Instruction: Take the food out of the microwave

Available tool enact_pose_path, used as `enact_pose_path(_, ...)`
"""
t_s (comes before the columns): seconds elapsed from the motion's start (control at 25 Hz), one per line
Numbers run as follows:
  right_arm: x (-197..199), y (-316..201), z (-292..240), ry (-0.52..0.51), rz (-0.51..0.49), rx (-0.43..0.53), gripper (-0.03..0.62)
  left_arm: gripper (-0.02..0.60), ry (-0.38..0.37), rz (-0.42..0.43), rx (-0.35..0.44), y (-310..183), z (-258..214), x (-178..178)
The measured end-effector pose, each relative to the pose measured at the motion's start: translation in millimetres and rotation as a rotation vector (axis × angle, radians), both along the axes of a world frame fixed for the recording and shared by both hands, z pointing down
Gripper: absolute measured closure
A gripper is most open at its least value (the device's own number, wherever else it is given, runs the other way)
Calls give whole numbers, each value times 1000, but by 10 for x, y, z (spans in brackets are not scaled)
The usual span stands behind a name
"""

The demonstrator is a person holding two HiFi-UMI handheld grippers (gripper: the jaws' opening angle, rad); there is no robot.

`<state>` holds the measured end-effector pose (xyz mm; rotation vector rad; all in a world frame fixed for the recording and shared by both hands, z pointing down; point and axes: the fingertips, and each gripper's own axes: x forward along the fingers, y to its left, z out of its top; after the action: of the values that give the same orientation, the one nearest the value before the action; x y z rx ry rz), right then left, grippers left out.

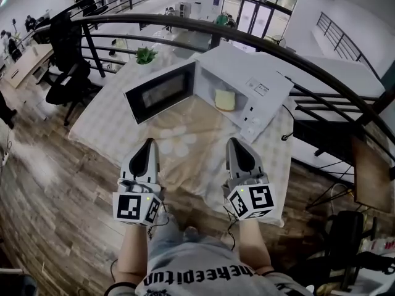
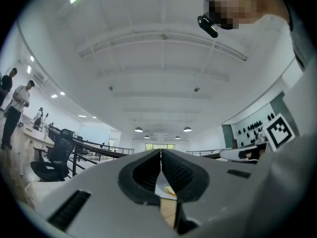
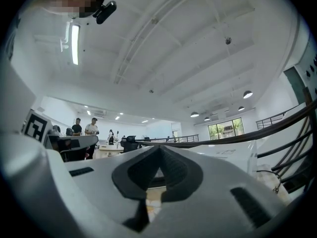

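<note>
A white microwave (image 1: pixel 259 85) stands on the table with its door (image 1: pixel 162 92) swung open to the left. Inside lies a pale yellow piece of food (image 1: pixel 225 98) on a plate. My left gripper (image 1: pixel 148 144) and right gripper (image 1: pixel 236 143) hover side by side over the table's near edge, short of the microwave. Both are shut with nothing between the jaws. In the left gripper view the left gripper (image 2: pixel 160 155) has its tips together, and a sliver of the food (image 2: pixel 170 190) shows below them. The right gripper (image 3: pixel 159 151) is likewise closed tip to tip.
The table (image 1: pixel 111 125) carries a pale checked cloth. A small green plant (image 1: pixel 145 55) stands at its far left corner. A curved black railing (image 1: pixel 296 60) runs behind. An office chair (image 1: pixel 66 73) stands left of the table, and a cable (image 1: pixel 287 133) hangs at its right edge.
</note>
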<state>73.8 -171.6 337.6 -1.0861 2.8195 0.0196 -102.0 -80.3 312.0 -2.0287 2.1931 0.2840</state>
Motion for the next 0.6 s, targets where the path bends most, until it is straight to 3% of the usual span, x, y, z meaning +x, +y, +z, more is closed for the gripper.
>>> enact_pose_path(0.6, -334, -757, -1, 4, 64, 6, 589, 571, 26, 54, 2, -838, 1, -418)
